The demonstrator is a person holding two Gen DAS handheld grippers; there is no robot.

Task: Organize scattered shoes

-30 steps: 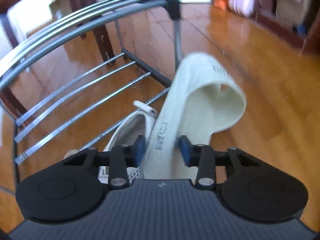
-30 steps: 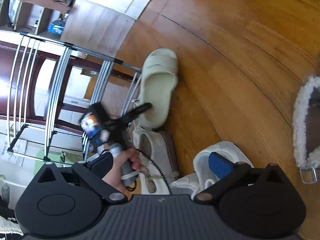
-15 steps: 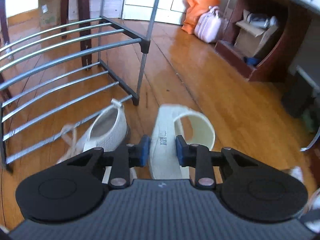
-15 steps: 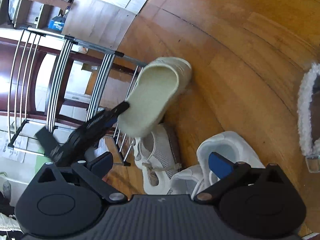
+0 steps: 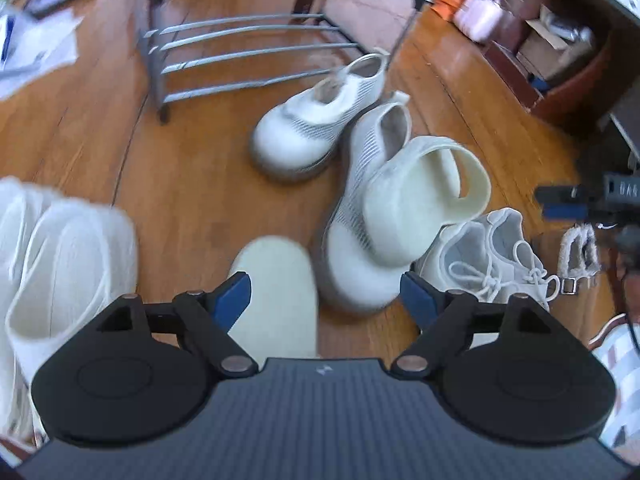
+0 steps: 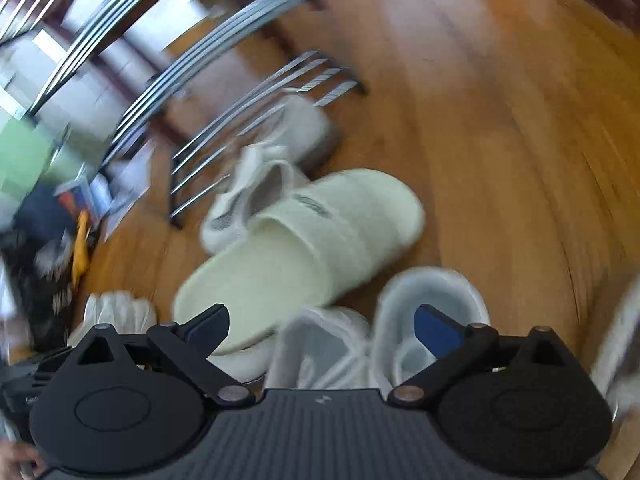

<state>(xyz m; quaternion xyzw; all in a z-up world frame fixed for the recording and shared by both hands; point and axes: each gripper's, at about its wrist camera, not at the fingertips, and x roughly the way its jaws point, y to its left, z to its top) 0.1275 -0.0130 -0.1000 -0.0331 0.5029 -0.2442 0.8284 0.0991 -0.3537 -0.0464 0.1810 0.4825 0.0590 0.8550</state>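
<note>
A cream slide slipper (image 5: 420, 200) (image 6: 320, 232) lies free on the wooden floor, leaning across a white mesh shoe (image 5: 360, 208). My left gripper (image 5: 324, 292) hovers just above and behind them, its jaws opening wide and pressing on nothing. A blurred cream sole end (image 5: 276, 304) shows low between the jaws; whether it belongs to that slipper I cannot tell. A second mesh shoe (image 5: 316, 128) sits nearer the rack. My right gripper (image 6: 322, 324) is open over a pair of white lace-up sneakers (image 6: 424, 312) (image 5: 488, 256).
The metal shoe rack (image 5: 248, 52) (image 6: 224, 92) stands behind the shoes. Fluffy white slippers (image 5: 60, 264) lie at the left, a fleece-lined shoe with a buckle (image 5: 580, 252) at the right. Bags (image 5: 480, 12) and a wooden cabinet (image 5: 576, 76) line the far right.
My left gripper carried the cream slipper away from the rack, then spread its jaws and let it go onto the mesh shoe. The right gripper rolled and shifted, still open.
</note>
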